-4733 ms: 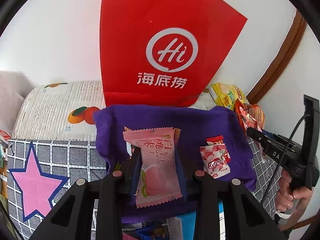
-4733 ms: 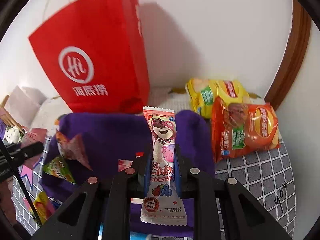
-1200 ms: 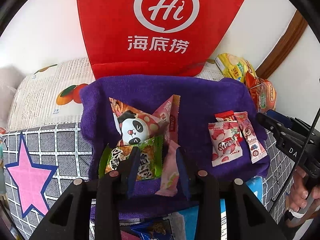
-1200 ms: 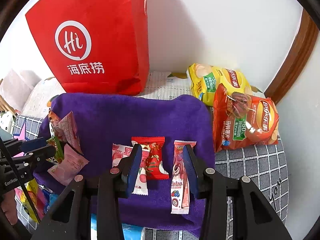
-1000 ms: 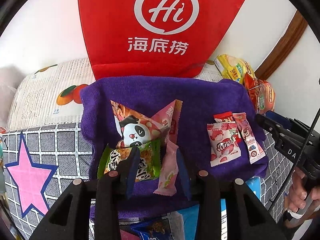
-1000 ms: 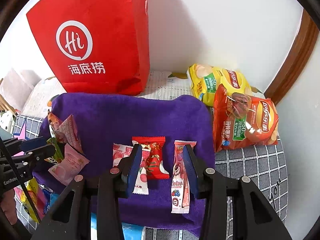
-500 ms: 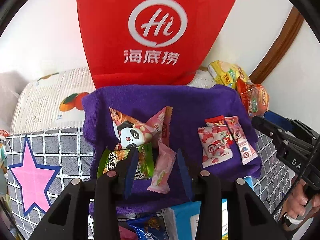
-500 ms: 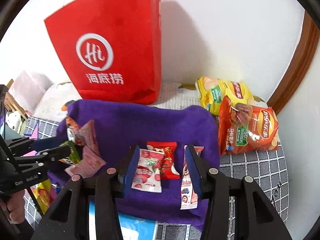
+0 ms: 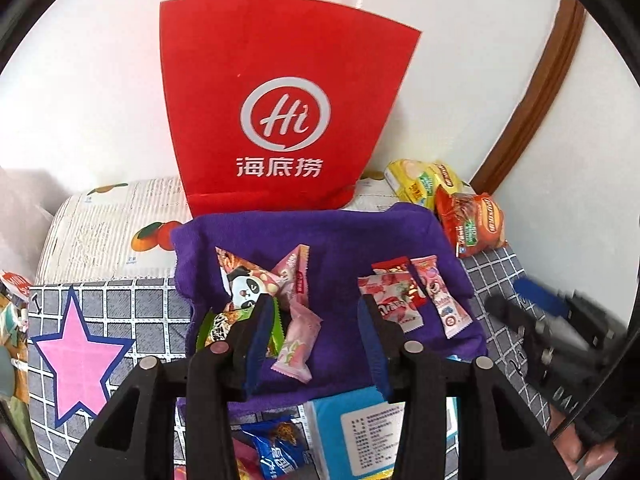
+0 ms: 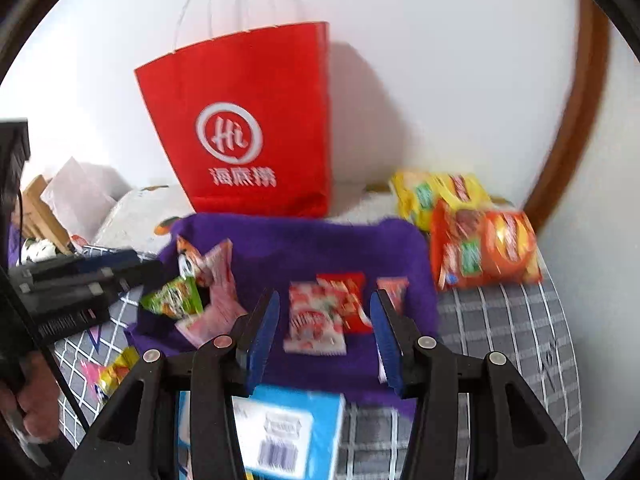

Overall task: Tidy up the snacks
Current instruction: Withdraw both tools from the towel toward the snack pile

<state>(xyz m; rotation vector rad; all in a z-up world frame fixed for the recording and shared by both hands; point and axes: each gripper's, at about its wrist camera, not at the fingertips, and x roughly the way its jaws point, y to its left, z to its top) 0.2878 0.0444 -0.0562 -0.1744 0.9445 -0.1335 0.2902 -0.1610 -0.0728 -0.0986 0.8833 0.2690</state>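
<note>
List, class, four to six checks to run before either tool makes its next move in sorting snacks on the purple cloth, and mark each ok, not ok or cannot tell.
1. Left tool open, holding nothing: ok.
2. Right tool open, holding nothing: ok.
3. Pink peach packet lies free on the purple cloth, between the left tool's fingers: ok.
4. Right-hand group, strawberry packet, red packet and bear packet, laid apart: not ok, they overlap.
5. Panda packet and green packet separated: not ok, piled together.
6. Right wrist view sharp: not ok, blurred.

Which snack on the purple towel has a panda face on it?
The triangular packet at the towel's left side, above the green one.
</note>
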